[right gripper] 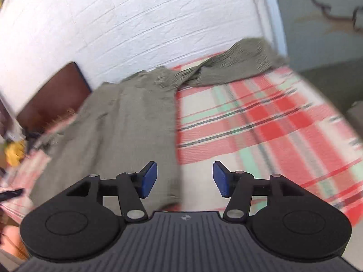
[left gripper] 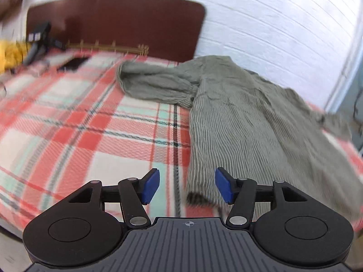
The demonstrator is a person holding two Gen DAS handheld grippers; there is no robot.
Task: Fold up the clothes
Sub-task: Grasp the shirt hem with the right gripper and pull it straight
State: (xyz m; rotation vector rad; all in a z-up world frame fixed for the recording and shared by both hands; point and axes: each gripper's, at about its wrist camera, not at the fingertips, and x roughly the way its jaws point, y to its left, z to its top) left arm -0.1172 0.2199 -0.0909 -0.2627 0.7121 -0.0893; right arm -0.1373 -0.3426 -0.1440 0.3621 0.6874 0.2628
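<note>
A grey-green ribbed long-sleeved garment [left gripper: 238, 122] lies spread flat on a red, white and mint plaid bed cover [left gripper: 79, 117]. One sleeve [left gripper: 154, 81] stretches left toward the headboard. My left gripper [left gripper: 187, 187] hovers open over the garment's near left hem corner, blue pads apart, nothing between them. In the right wrist view the same garment [right gripper: 118, 122] fills the left half, its other sleeve [right gripper: 236, 63] running to the far right. My right gripper [right gripper: 185, 180] stands open above the garment's near right edge, pads clear of the cloth.
A dark brown headboard [left gripper: 118, 22] and a white brick wall [left gripper: 272, 22] border the bed. Yellow cloth [left gripper: 9, 56] and dark items [left gripper: 38, 38] lie near the headboard at left. A grey floor [right gripper: 329, 72] shows beyond the bed's far end.
</note>
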